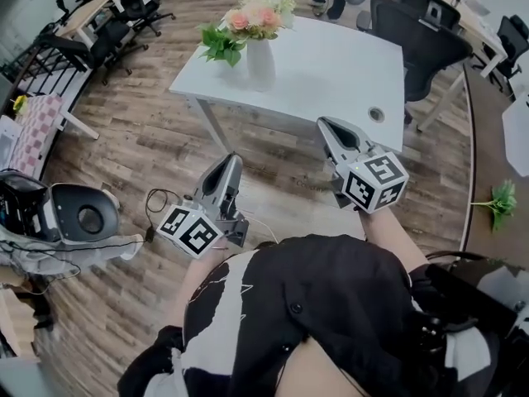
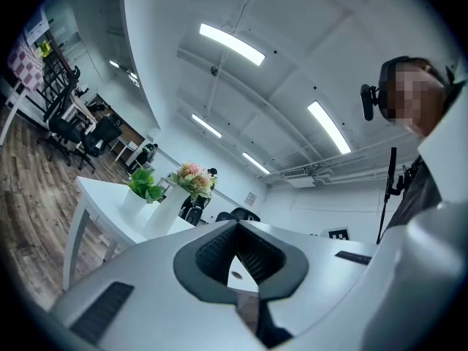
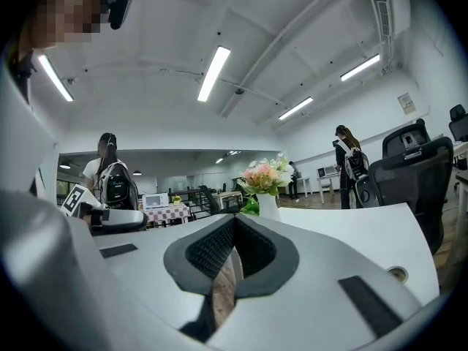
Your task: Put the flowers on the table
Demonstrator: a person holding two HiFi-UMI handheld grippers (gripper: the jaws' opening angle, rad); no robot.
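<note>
A vase of flowers stands at the table's far left, a leafy plant just left of it. 1 loose sprig lies on the floor, right of the table.

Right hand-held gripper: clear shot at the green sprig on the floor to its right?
Probably yes, though not from this pose. The right hand-held gripper is shut, empty and pointed at the table; the green sprig lies on open floor with nothing in between, so turning and stooping should do.

Table — smooth, matt white; floor — wood-grain planks with a slight sheen; vase smooth, glossy white.
</note>
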